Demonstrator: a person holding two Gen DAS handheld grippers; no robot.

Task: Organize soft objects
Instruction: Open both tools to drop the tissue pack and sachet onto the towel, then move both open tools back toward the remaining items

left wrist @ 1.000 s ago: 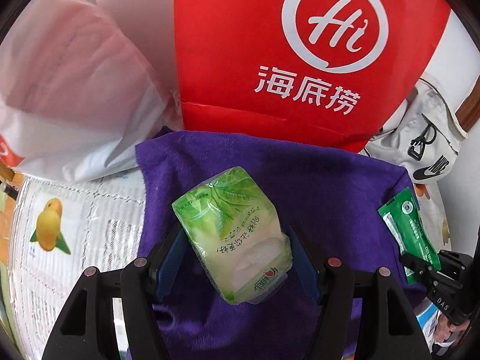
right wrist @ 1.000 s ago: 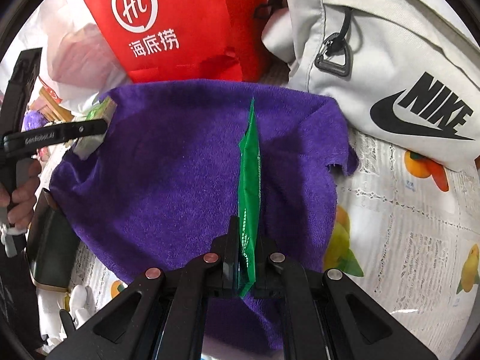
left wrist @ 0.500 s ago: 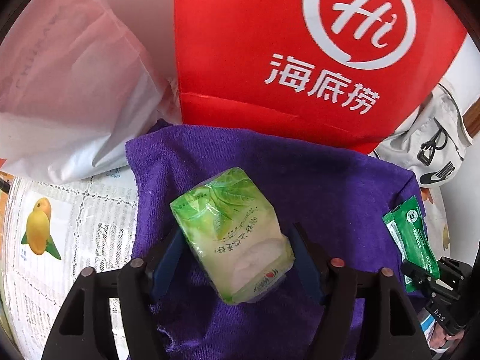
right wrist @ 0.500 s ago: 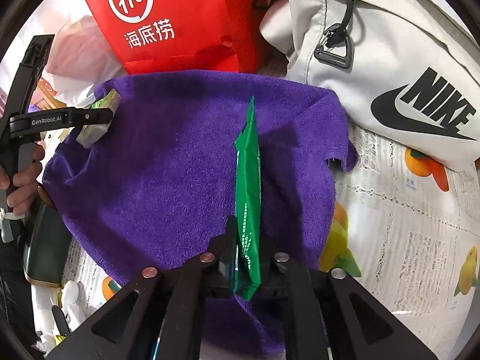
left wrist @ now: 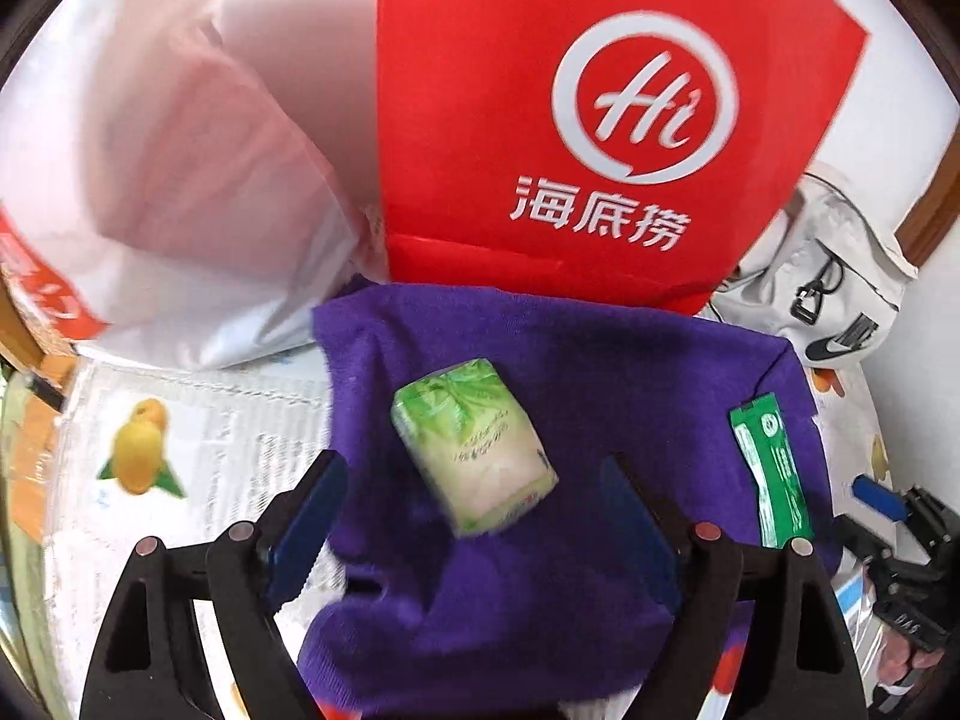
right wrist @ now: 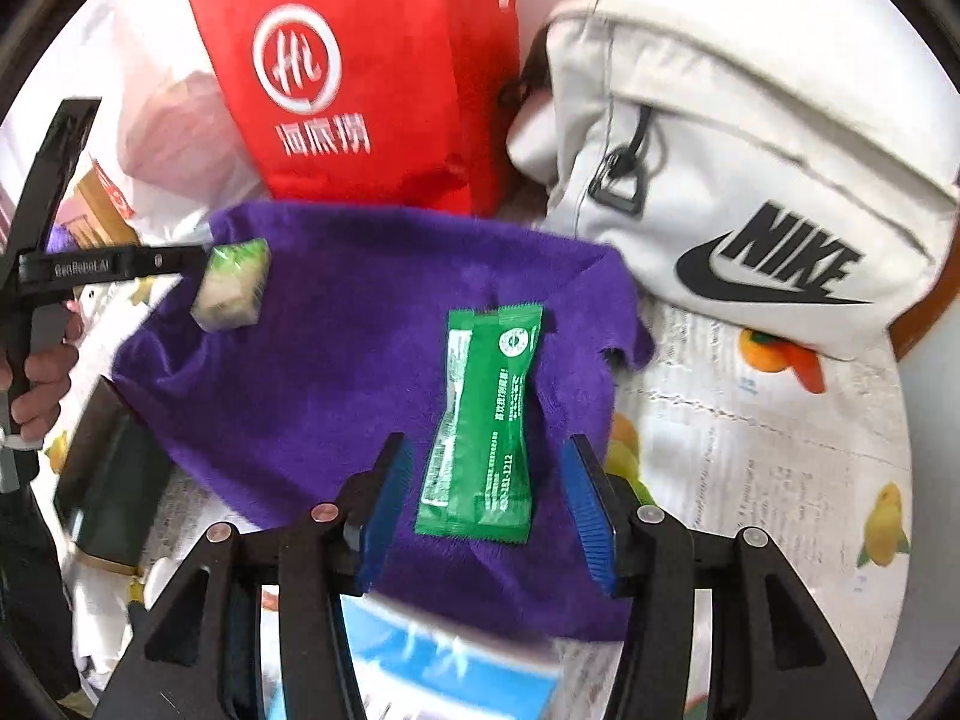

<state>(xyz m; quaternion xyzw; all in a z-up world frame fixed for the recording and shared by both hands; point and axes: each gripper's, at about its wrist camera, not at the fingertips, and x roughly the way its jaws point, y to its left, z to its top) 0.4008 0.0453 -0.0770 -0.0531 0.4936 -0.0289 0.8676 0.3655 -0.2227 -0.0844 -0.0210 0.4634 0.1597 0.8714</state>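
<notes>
A purple towel (left wrist: 588, 372) is spread on the table. On its left part lies a green tissue pack (left wrist: 474, 444). My left gripper (left wrist: 471, 480) hovers above the pack, its jaws opening, both pads well clear of it. A green sachet (right wrist: 486, 426) lies flat on the towel (right wrist: 336, 360) near its right edge. My right gripper (right wrist: 486, 462) is above the sachet, jaws opening, the sachet between the blue pads (right wrist: 390, 498) but untouched. The right wrist view also shows the tissue pack (right wrist: 231, 282) and a left finger (right wrist: 108, 267) beside it.
A red paper bag (left wrist: 570, 120) stands behind the towel, with a white plastic bag (left wrist: 168, 180) to its left and a white Nike bag (right wrist: 750, 180) to its right. The fruit-print tablecloth (right wrist: 750, 450) lies underneath. A dark box (right wrist: 108, 492) sits by the towel's left edge.
Both grippers opened and rose. The tissue pack was let go onto the towel. The sachet, held edge-on before, dropped flat on the towel.
</notes>
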